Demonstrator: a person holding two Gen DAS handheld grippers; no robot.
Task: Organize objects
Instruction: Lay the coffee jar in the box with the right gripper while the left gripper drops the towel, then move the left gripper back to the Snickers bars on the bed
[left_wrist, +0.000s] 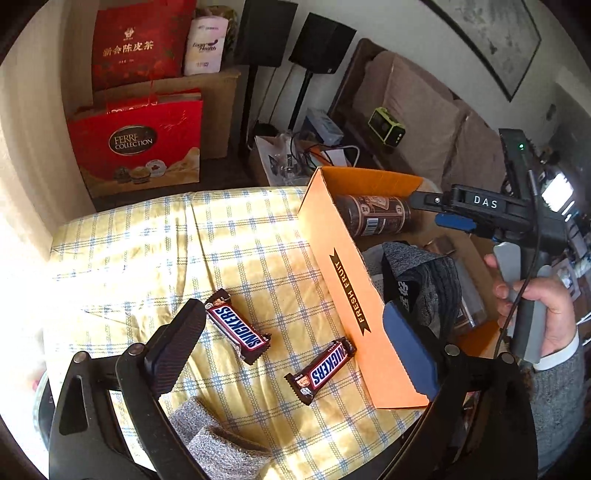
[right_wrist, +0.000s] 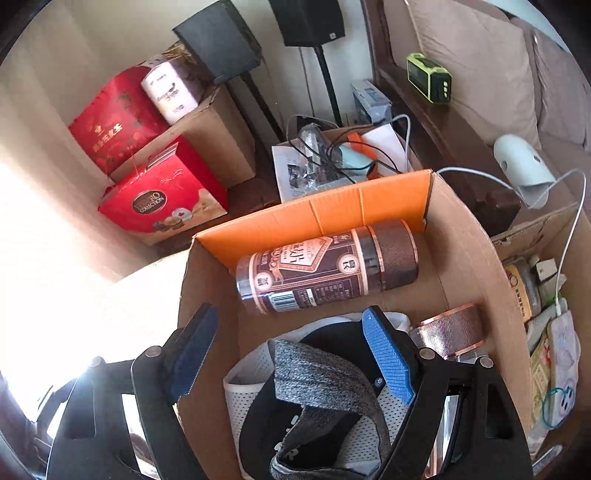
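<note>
Far Snickers bar (left_wrist: 237, 329): flat on the yellow checked cloth (left_wrist: 147, 251), long axis running diagonally, one end up-left and the other down-right in the left wrist view. Label faces up.

Near Snickers bar (left_wrist: 320, 370): also flat on the cloth, but tilted the other way, low-left to up-right, with its upper end pointing at the orange box (left_wrist: 354, 295) and sitting just beside the box wall. Can't tell if it actually touches.

Brown canister (right_wrist: 327, 267): lying on its side inside the box against the far orange flap, long axis roughly left to right, ribbed copper cap toward the right.

Grey cap (right_wrist: 317, 384): crumpled in the near part of the box, over a white mesh thing.

Left gripper (left_wrist: 299, 354): spread wide, nothing in it. One finger (left_wrist: 177, 347) is just left of the far bar, the other sits at the near corner of the box wall, so both bars lie between the fingers in that view.

Right gripper (right_wrist: 291, 354): also wide open and empty, over the box. Its blue-padded right finger (right_wrist: 388, 358) is above the grey cap, the left one is out by the box's left wall. The canister is beyond the fingertips, well apart.

Right hand (left_wrist: 532, 306): wrapped around the grey handle, seen from the left wrist camera.
</note>
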